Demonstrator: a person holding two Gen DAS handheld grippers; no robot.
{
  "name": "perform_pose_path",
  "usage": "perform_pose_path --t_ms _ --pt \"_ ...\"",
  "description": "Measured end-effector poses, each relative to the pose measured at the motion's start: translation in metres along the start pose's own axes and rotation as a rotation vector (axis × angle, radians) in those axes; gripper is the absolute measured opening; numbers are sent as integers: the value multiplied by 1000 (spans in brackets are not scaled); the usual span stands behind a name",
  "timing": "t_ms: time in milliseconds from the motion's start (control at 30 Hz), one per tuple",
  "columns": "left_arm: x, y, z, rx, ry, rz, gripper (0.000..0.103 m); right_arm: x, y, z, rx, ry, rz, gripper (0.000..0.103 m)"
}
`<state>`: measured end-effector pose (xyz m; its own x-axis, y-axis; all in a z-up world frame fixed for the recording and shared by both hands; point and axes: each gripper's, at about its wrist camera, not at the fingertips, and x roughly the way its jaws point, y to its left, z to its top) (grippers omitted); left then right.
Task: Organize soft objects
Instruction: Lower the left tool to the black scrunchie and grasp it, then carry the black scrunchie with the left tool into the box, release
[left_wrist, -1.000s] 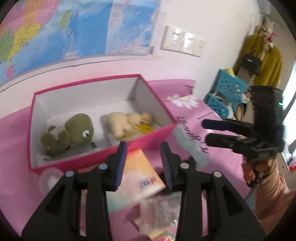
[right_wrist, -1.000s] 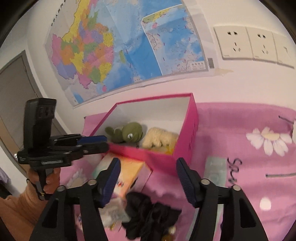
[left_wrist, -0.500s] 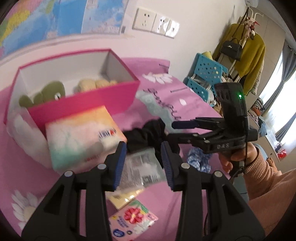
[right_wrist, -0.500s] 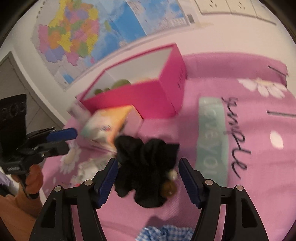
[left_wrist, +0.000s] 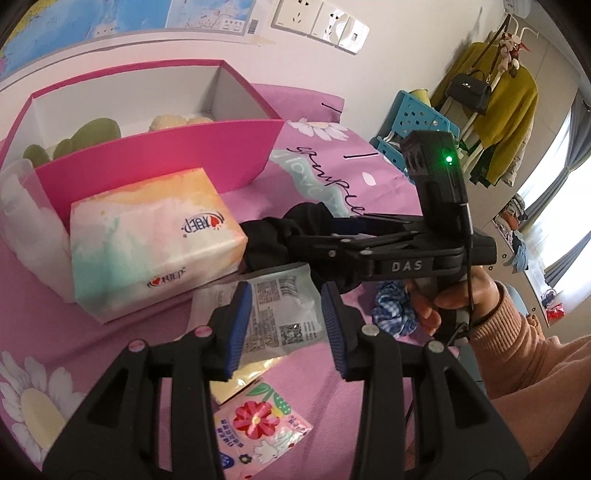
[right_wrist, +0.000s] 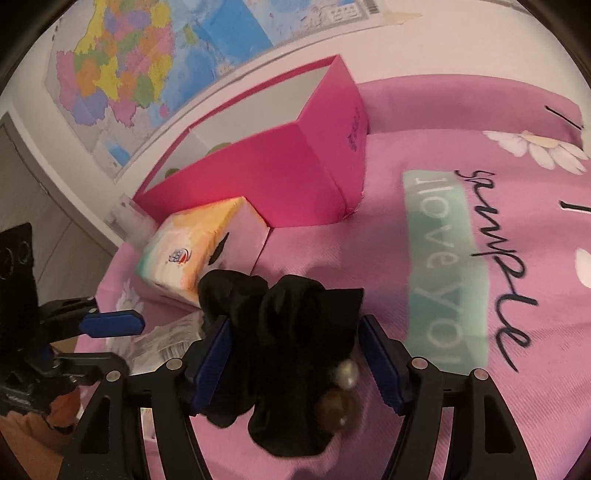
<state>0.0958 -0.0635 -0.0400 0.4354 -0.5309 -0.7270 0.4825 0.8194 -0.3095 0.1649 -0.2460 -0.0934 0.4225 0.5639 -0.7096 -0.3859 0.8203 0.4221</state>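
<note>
Lowered since a second ago: both grippers, from pink box (right_wrist: 280, 173) toward pink bedspread (right_wrist: 436, 417). Black scrunchie (right_wrist: 284, 343) on bedspread, between right gripper (right_wrist: 295, 360) fingers, spread either side, contact unclear. Tissue pack (left_wrist: 147, 236) just beside. Left gripper (left_wrist: 284, 328) fingers apart, empty, over clear printed packet (left_wrist: 277, 314). Blue checked scrunchie (left_wrist: 391, 310) near.

Both grippers matte black plastic. Left gripper (left_wrist: 286, 325): ribbed blue pads on the fingers (left_wrist: 238, 328), silver rivets at the pivots, triangular cut-outs in the arms. Right gripper (right_wrist: 295, 363): same build, blue pads, silver rivets; from the left wrist view its body reads "DAS" in white, green LED lit, thin black cable by the handle. Person's sleeve (left_wrist: 524, 354): peach-orange knit, ribbed cuff.
</note>
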Motion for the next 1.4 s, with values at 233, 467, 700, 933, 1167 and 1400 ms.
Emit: perform_pose_path --t_ms 233,467,700,933,1167,1400 --pt "1 4 4 -13 6 -35 41 -11 1 -2 -15 -27 2 19" --pt "3 -2 18 3 -1 -84 57 -60 15 4 -53 -141 53 15" --pt "-11 -9 48 45 -83 -84 57 -101 42 25 -135 -232 91 15" --pt "-27 -9 83 74 -154 -38 44 -106 58 63 -193 -279 86 15" --pt "-29 10 127 49 -179 48 36 -93 60 112 -220 -308 65 15" --pt "-9 43 167 -15 -139 134 34 -61 53 157 -217 -300 44 15"
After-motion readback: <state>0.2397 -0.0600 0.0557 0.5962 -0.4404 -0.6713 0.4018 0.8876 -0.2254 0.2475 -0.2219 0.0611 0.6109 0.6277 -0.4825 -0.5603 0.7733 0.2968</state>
